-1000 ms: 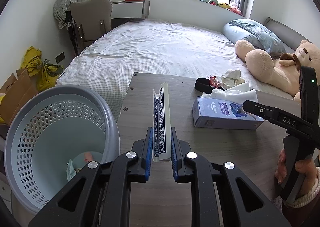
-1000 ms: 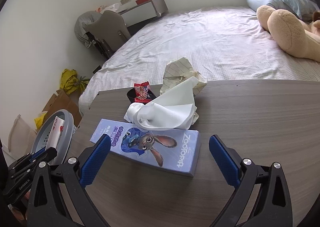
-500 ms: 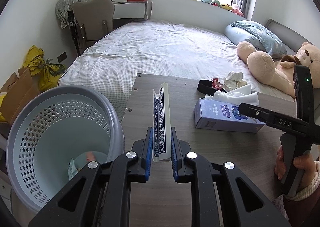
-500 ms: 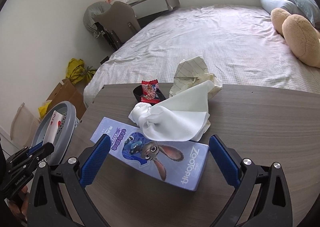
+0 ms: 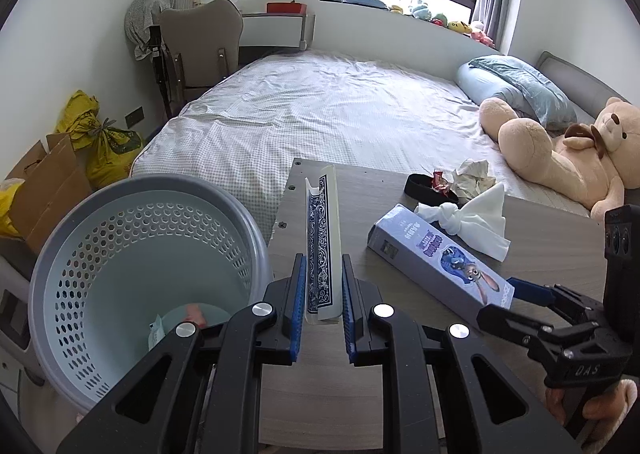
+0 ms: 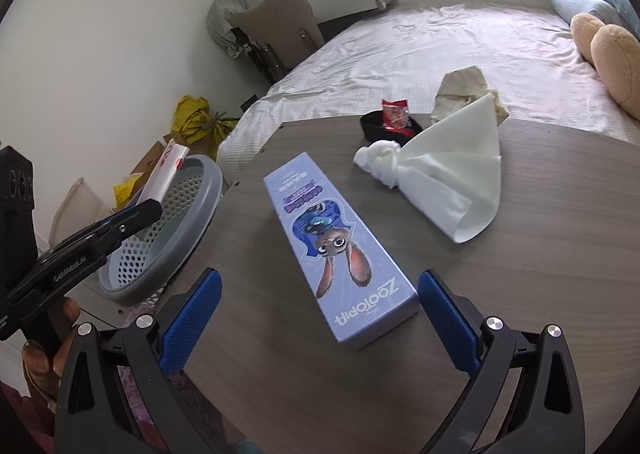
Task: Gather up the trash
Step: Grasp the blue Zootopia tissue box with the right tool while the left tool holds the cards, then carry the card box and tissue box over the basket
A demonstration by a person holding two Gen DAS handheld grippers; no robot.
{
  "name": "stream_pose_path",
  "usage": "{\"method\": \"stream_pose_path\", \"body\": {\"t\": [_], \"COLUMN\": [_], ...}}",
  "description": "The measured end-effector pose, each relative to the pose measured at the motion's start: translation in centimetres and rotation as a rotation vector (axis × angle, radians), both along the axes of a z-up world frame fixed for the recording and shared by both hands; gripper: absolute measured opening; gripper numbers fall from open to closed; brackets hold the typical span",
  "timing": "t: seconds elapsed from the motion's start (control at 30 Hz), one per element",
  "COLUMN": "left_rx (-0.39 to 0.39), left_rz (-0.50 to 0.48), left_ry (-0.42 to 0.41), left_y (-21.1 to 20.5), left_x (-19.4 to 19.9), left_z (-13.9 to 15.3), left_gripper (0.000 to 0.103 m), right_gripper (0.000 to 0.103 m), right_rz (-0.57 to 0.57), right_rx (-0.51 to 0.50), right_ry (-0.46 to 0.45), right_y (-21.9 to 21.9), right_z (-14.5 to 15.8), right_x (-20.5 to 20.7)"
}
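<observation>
My left gripper (image 5: 322, 296) is shut on a flat card box (image 5: 322, 238) with a blue patterned back, held upright over the table's left edge, beside the grey perforated bin (image 5: 136, 270). The box (image 6: 166, 172) also shows in the right wrist view, above the bin (image 6: 168, 230). My right gripper (image 6: 318, 316) is open, its jaws on either side of the near end of a purple Zootopia box (image 6: 336, 246) lying on the table. A knotted white cloth (image 6: 440, 182), a red wrapper (image 6: 396, 114) on a black dish and crumpled paper (image 6: 460, 90) lie beyond.
The grey wooden table (image 6: 520, 294) ends at the bed (image 5: 340, 110) behind. A teddy bear (image 5: 568, 158) lies on the bed. Yellow bags (image 5: 100, 134) and a cardboard box (image 5: 44, 186) stand on the floor left of the bin, which holds some trash (image 5: 176, 320).
My right gripper has moved in toward the Zootopia box, its jaws now astride the near end. My left gripper still holds the card box, shifted slightly beside the bin.
</observation>
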State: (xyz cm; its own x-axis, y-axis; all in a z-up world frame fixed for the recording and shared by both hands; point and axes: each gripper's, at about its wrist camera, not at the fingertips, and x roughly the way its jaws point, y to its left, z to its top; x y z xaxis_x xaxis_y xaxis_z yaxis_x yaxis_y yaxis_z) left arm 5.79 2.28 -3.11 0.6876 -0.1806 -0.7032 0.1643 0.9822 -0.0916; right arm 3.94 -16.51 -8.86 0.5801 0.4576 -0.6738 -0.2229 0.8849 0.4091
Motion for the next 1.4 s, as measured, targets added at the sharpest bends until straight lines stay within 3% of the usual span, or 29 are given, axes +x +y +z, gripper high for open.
{"method": "stream_pose_path", "body": {"t": [0.2, 0.53, 0.67, 0.97, 1.13, 1.4], "left_rx": [-0.004, 0.015, 0.013, 0.008, 0.007, 0.006], "left_rz": [0.032, 0.097, 0.117, 0.147, 0.153, 0.154], "left_ry": [-0.006, -0.014, -0.011, 0.003, 0.010, 0.006], "left_y": [1.7, 4.3, 5.3, 6.5, 6.9, 6.9], "left_x": [-1.0, -2.2, -2.4, -2.7, -2.8, -3.2], "left_z": [0.4, 0.5, 0.5, 0.1, -0.1, 0.1], "left_gripper": [0.016, 0.016, 0.016, 0.016, 0.016, 0.016], "right_gripper": [0.097, 0.096, 0.084, 0.067, 0.045, 0.043], "right_rz": [0.077, -0.091, -0.107, -0.096, -0.093, -0.096], "right_rx": [0.026, -0.151, -0.235, -0.382, -0.410, -0.369], "right_ry": [0.011, -0.025, -0.006, -0.010, 0.002, -0.012], "right_y": [3.5, 5.1, 6.0, 8.4, 8.6, 8.2], "right_z": [-0.1, 0.4, -0.4, -1.4, -1.9, -1.2], "right_x": [-0.9, 2.0, 3.4, 4.7, 5.1, 4.0]}}
